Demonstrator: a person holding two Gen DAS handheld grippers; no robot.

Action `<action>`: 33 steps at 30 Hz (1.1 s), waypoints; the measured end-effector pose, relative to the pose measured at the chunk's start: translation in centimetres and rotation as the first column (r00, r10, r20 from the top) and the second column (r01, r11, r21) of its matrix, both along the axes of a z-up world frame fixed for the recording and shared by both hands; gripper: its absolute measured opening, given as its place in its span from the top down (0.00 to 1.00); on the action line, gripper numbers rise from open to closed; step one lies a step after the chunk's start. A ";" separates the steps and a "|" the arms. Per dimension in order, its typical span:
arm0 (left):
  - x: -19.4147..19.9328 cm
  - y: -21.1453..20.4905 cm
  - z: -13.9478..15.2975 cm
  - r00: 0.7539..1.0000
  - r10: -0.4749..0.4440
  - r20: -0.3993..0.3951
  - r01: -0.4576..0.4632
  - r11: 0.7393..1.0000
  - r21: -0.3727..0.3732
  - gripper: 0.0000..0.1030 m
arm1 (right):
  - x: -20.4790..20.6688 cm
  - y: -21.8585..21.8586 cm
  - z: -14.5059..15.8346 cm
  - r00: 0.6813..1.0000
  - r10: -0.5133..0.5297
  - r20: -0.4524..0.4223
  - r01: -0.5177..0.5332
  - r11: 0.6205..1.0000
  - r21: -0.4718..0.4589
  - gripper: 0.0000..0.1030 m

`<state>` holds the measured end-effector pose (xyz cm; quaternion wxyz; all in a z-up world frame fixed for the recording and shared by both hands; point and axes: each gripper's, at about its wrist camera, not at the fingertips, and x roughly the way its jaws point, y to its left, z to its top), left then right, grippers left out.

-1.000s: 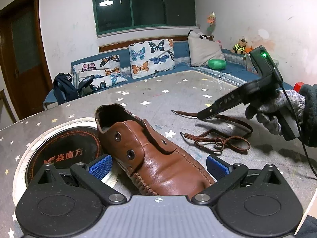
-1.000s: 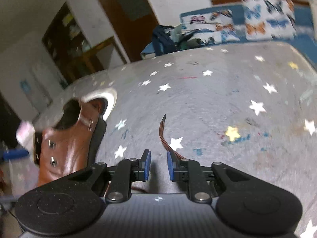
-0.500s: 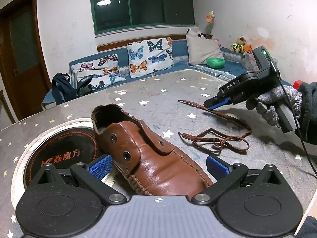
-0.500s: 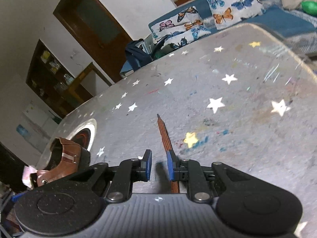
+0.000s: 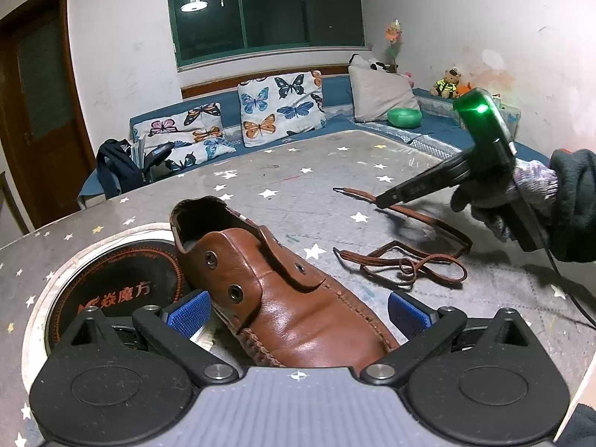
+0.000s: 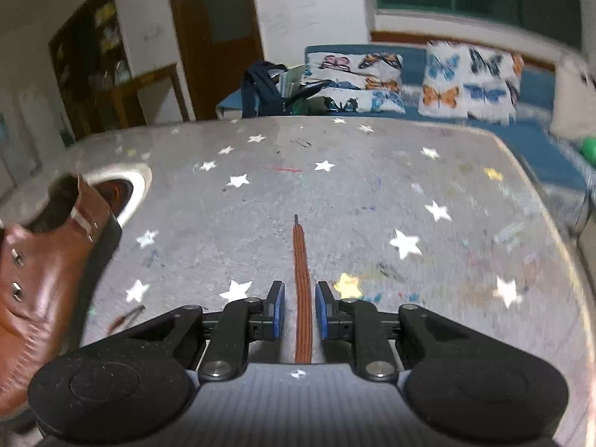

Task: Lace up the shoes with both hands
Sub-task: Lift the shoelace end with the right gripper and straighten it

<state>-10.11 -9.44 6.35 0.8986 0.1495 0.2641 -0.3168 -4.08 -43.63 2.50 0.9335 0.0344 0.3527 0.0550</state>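
left hand-held gripper (image 5: 296, 311) straddles glossy leather shoe (image 5: 283, 298); flat woven lace (image 6: 301, 298).

Brown leather shoe (image 5: 283, 298), unlaced, four metal eyelets bare, upright near the counter's (image 5: 260, 186) near left edge, heel over a round black inset. Brown flat shoelace (image 5: 413, 264) in loose loops right of it, one end stretched straight toward the far edge.

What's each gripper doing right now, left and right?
Left gripper: open, fingers either side of the brown shoe, not pressing it.
Right gripper: open a little, shoelace end running between the fingers with a gap on each side, not clamped.
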 end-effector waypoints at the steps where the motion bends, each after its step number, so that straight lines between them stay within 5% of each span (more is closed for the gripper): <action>1: 0.0 0.1 0.0 1.000 0.003 0.000 -0.003 1.000 0.001 0.00 | 0.2 0.6 -0.1 1.000 0.012 0.003 -0.011 0.999 -0.035 0.83; 6: 0.4 0.2 -0.1 1.000 0.019 -0.010 -0.019 1.000 -0.005 0.00 | 0.9 2.6 -0.2 0.999 0.052 0.017 -0.048 0.986 -0.159 0.83; 12: 0.2 0.2 -0.2 1.000 0.016 -0.011 -0.016 1.000 -0.004 0.00 | 1.3 2.1 -0.3 0.999 0.036 0.004 -0.035 0.993 -0.114 0.92; 17: 0.2 0.3 -0.1 1.000 0.015 -0.011 -0.016 1.000 -0.009 0.00 | 0.9 -0.5 -0.4 0.999 0.018 -0.037 -0.014 0.992 0.124 0.94; 23: 0.2 0.2 -0.2 1.000 0.009 -0.014 -0.009 1.000 -0.011 0.00 | -0.2 -3.8 -1.5 0.985 0.121 -0.124 -0.044 0.866 0.498 0.95; 26: 0.1 0.0 -0.2 1.000 0.003 -0.015 -0.003 1.000 -0.010 0.00 | -1.0 -4.1 -1.6 0.988 0.101 -0.116 -0.035 0.881 0.471 0.91; 33: 0.3 -0.1 -0.2 1.000 -0.001 -0.013 0.001 1.000 -0.006 0.00 | -2.9 -1.3 0.4 0.996 0.088 -0.016 -0.084 0.982 0.171 0.80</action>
